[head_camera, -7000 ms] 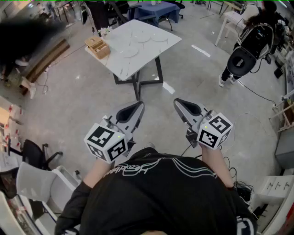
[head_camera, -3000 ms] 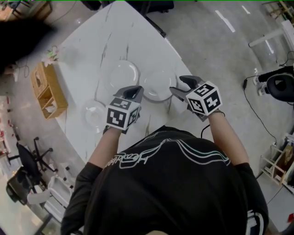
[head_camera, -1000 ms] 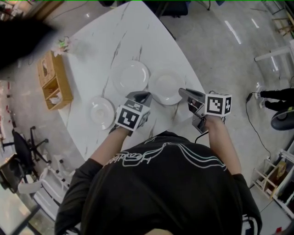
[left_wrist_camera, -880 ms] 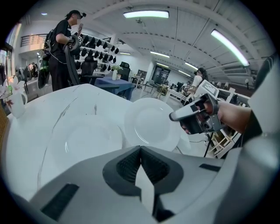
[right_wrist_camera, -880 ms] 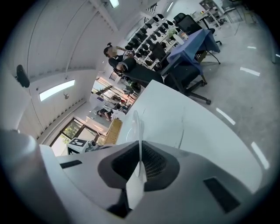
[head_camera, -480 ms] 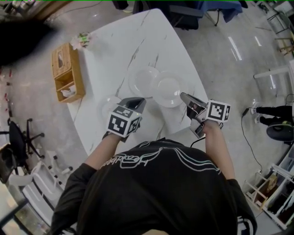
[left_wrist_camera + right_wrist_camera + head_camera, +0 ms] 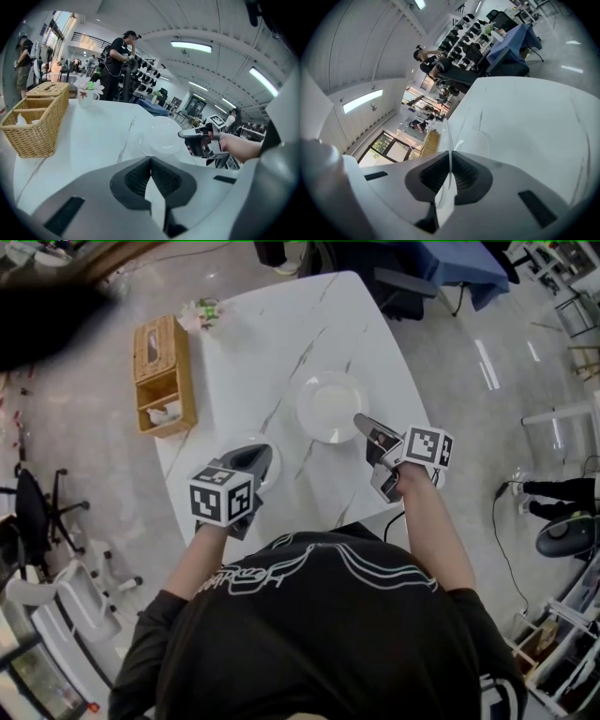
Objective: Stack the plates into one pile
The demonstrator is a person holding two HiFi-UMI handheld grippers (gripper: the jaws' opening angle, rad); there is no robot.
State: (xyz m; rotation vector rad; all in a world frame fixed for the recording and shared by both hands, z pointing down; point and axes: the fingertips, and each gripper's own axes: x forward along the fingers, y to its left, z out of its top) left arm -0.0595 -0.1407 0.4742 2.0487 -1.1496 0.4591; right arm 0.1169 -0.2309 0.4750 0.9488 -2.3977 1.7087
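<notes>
On the white marble table [image 7: 253, 343], my right gripper [image 7: 361, 421] is shut on the near rim of a white plate [image 7: 328, 407]. That plate lies over a second one, so the two show as a single round shape. In the right gripper view the held plate [image 7: 446, 136] shows edge-on between the pads, with the other plate [image 7: 476, 143] beside it on the table. My left gripper [image 7: 262, 451] hovers over a smaller white plate [image 7: 273, 472] near the table's front. Its jaws meet at the tip, and I see nothing gripped. The left gripper view shows the plate pile [image 7: 161, 138] and the right gripper [image 7: 187, 134] ahead.
A wicker basket [image 7: 164, 371] stands along the table's left edge, with a small flower vase [image 7: 199, 311] behind it. The table's front edge runs just below both grippers. An office chair [image 7: 37, 512] stands on the floor at the left. People stand in the background of the left gripper view.
My right gripper has carried its plate left, over the middle plate. Two overlapping plates now show as one. My left gripper has swung left, over the small plate.
</notes>
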